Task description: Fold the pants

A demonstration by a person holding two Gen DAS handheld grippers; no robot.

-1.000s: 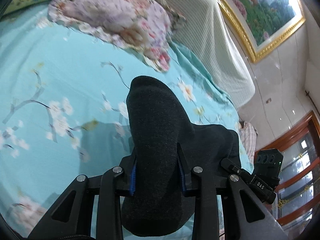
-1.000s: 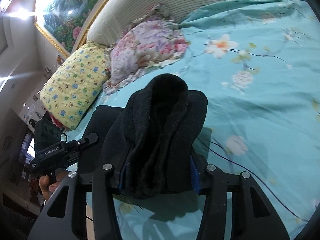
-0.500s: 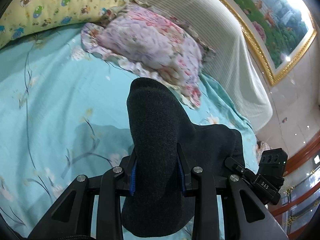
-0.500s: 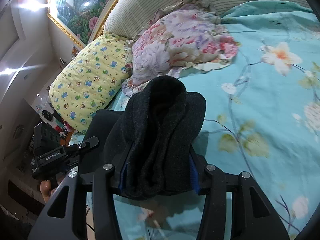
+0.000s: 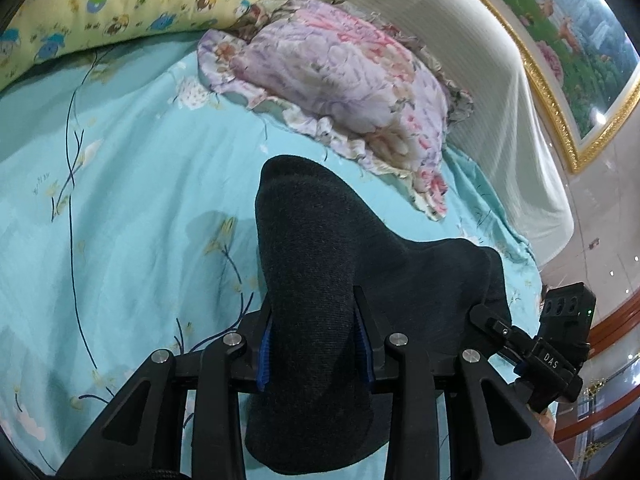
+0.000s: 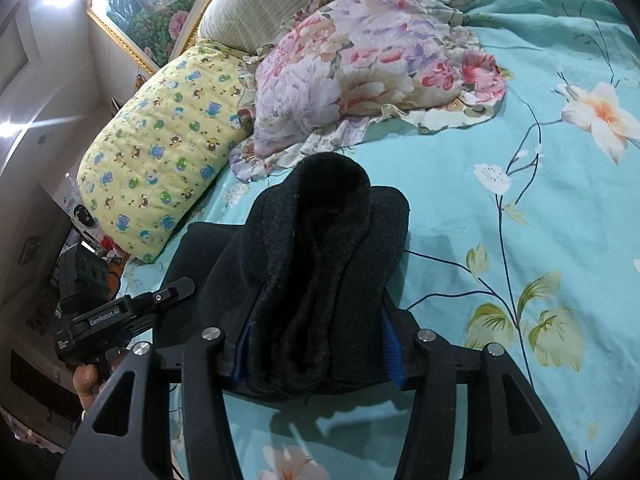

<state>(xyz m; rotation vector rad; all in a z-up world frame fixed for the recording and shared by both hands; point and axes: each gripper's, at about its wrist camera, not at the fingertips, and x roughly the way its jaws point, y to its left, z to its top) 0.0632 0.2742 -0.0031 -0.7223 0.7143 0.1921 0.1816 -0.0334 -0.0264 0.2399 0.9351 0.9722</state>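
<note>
The dark pants (image 5: pixel 320 288) were clenched by both tools (image 5: pixel 314 344) (image 6: pixel 316 344), jaws just eased, lifted above the bed (image 5: pixel 132 216) for folding.

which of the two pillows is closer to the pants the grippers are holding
The pink-and-purple floral pillow with the frilled edge; its ruffle lies just beyond the dark pants. The yellow cartoon-print pillow sits further off, toward the bed's edge.
</note>
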